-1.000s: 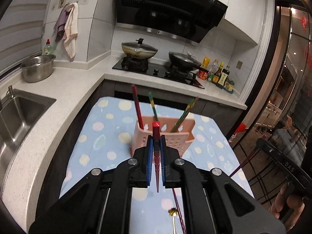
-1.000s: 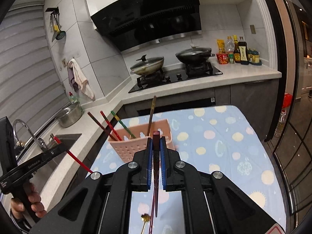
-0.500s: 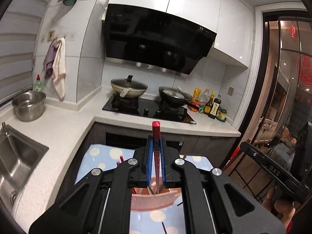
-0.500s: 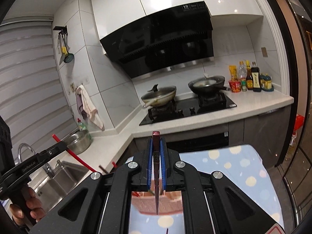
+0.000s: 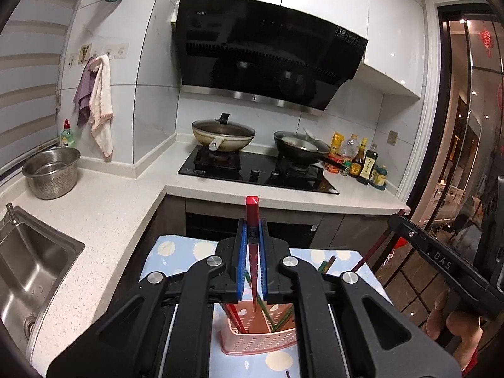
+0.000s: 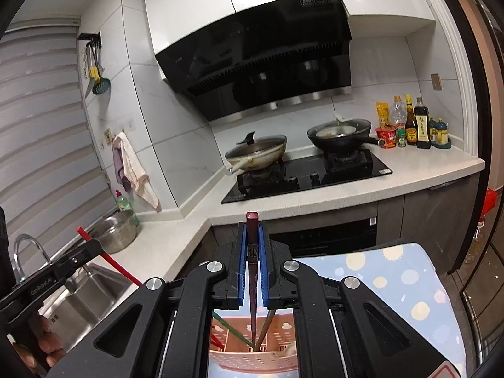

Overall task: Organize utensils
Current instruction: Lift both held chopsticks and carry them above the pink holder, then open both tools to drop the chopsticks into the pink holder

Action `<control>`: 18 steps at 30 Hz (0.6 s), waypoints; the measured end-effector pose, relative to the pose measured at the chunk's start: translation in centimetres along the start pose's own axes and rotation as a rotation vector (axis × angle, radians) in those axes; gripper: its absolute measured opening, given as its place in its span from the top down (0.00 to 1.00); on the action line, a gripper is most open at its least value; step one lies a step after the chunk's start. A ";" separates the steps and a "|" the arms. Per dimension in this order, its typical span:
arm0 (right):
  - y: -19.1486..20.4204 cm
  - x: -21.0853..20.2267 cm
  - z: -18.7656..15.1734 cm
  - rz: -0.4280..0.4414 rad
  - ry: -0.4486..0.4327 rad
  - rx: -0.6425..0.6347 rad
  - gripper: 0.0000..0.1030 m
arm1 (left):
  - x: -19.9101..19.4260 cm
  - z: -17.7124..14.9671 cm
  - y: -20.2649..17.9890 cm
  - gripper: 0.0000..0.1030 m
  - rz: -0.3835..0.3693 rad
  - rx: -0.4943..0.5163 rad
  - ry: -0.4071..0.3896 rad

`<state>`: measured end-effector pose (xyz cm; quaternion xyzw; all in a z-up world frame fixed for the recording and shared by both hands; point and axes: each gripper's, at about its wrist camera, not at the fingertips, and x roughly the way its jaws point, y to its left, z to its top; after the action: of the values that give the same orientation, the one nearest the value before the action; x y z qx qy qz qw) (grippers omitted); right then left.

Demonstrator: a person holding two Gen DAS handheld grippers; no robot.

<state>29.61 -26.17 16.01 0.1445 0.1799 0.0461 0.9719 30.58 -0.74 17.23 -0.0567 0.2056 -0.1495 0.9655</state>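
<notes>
My left gripper [image 5: 252, 236] is shut on a bright red chopstick [image 5: 252, 217], held upright with its tip pointing down into the pink perforated utensil basket [image 5: 261, 340]. My right gripper [image 6: 252, 239] is shut on a dark red chopstick [image 6: 252, 236], its tip also down inside the same basket [image 6: 252, 359]. The basket holds several chopsticks, red, green and brown, and stands on a blue polka-dot cloth [image 6: 406, 283]. Each gripper shows at the edge of the other's view, left one [image 6: 63, 267], right one [image 5: 434, 252].
A white L-shaped counter [image 5: 104, 208] runs behind, with a sink [image 5: 28, 271], a steel bowl [image 5: 52, 171], a black hob with two pans [image 5: 261, 167] and bottles [image 5: 362, 160]. A glass door [image 5: 466, 157] is on the right.
Both grippers have come down over the basket, and both chopstick tips now reach into it. The basket shows more fully below the fingers.
</notes>
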 end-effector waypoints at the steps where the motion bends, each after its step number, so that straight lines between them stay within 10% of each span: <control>1: -0.1 0.5 -0.4 -0.003 0.014 0.000 0.93 | 0.4 -0.3 0.1 0.93 0.002 -0.001 0.010; 18: -0.8 0.8 -2.5 -0.044 0.040 -0.005 0.78 | 1.9 -2.1 1.3 0.76 0.032 -0.046 0.070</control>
<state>29.53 -26.11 13.29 0.1372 0.2022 0.0278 0.9693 31.69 -0.22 14.37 -0.0702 0.2437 -0.1311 0.9584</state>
